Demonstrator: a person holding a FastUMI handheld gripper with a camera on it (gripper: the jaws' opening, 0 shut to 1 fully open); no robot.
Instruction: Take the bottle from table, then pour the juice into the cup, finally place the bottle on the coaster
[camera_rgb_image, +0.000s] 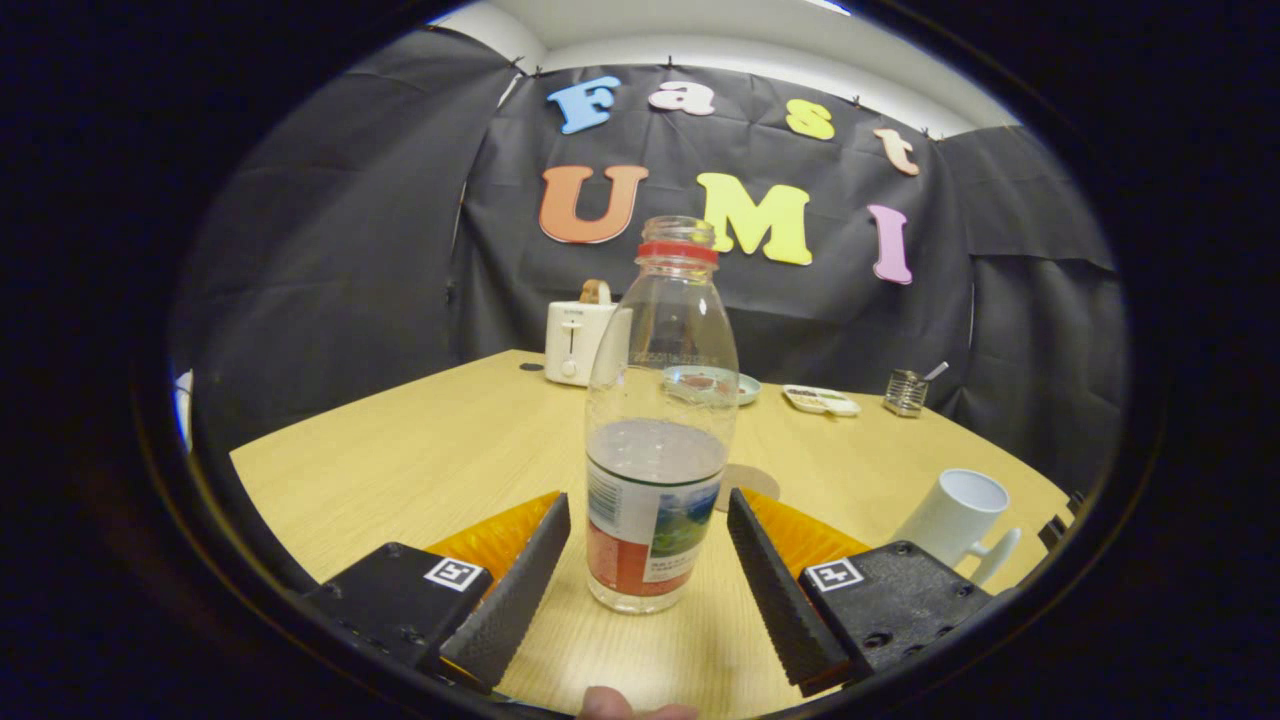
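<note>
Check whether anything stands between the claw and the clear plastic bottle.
Nothing visible does. The clear plastic bottle with a red neck ring stands upright on the table between the open claw fingers, with gaps on both sides.

Pale wooden table (400, 450) before black cloth wall (330, 260), white ceiling (700, 25)

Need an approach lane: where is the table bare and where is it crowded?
Bare: the wooden table left of the clear red-collared plastic bottle, up to the white toaster. Crowded: right, white mug, round coaster, dishes behind. Open tongs flank the bottle.
</note>
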